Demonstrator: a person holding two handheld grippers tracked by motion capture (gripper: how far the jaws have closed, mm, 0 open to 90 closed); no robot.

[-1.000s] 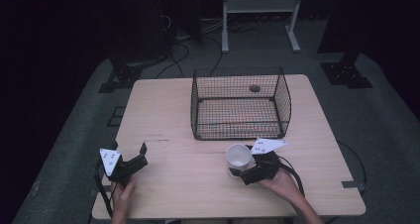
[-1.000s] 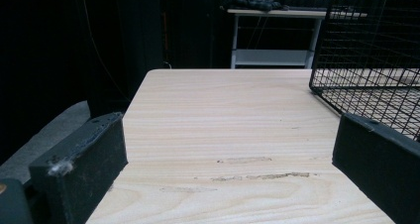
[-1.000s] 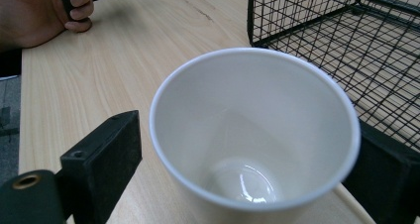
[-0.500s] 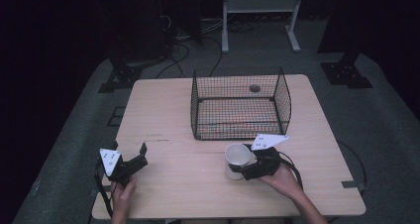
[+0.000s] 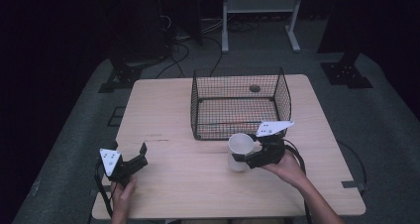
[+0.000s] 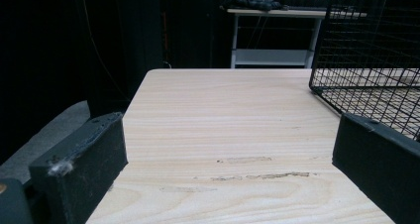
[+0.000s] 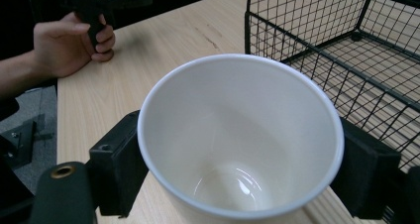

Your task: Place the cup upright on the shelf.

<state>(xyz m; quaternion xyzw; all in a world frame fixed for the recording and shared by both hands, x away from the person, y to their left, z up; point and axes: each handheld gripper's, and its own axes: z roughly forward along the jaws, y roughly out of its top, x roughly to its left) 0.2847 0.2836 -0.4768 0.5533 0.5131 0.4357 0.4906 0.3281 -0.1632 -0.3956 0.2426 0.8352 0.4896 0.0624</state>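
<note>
High view first: the right gripper [image 5: 246, 157] has a white cup [image 5: 240, 151] pinched between its jaws, just in front of the wire basket [image 5: 241, 104], near its front wall. Right gripper view confirms the hold, one black jaw on each side of the cup [image 7: 241, 140], which looks empty and roughly upright; whether its base is on the table [image 5: 163, 110] or just clear of it is hard to tell from here. Over on the near left edge, the left gripper [image 5: 141, 154] rests with its jaws spread wide, nothing between them, only bare wood ahead in the left gripper view. This reads as the carry step, cup grasped and heading for the basket. Next move calls for a lift high enough to clear that front rim, then forward and down inside.
</note>
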